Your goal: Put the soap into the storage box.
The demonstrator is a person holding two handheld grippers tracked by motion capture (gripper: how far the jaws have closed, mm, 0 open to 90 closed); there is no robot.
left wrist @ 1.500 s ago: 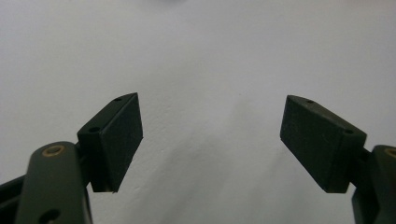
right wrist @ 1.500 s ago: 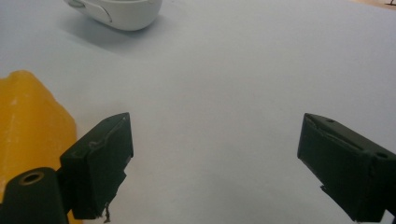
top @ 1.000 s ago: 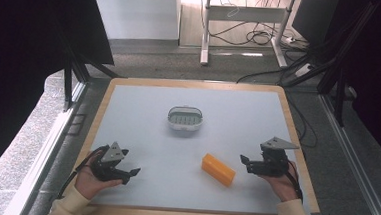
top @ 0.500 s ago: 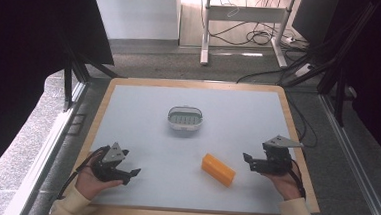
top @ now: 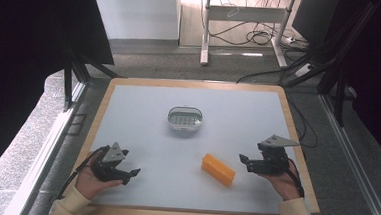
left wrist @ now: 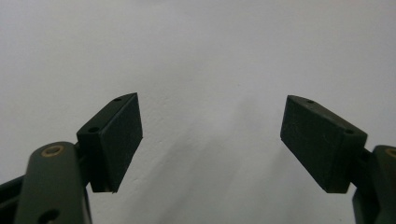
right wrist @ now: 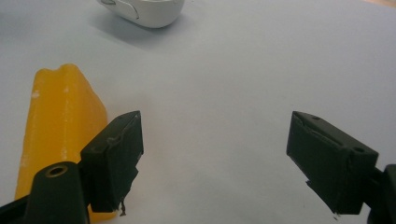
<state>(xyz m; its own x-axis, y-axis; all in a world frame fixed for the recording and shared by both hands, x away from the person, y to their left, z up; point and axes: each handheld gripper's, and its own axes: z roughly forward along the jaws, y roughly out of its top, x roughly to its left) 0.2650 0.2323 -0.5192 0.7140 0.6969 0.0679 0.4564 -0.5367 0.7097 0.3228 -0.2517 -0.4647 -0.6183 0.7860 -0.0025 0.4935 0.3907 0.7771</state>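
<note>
R gripper (top: 249,162) has crept in toward the orange block (top: 218,169) vs a sec ago: it sat further out near the table's R edge, now it's near the block's R end, not touching. Jaws spread wide, nothing between them. In the right gripper view the block (right wrist: 60,126) sits just behind/beside the L-hand jaw, off-centre, so the gap isn't lined up on it yet.

L gripper (top: 127,174) basically unchanged, parked at the near-L corner w/ jaws released; left gripper view shows bare table (left wrist: 210,56) between the pads.

Block itself hasn't moved: lies flat, angled, front-centre-R of the table (top: 141,134), well apart from the white perforated dish (top: 185,118) mid-table.

Read: approach phase of a pick w/ R hand, grasp not started. Next prob needs a shift toward the block so it sits between the jaws before closing. Dish looks like the likely drop target, but that's a guess.
</note>
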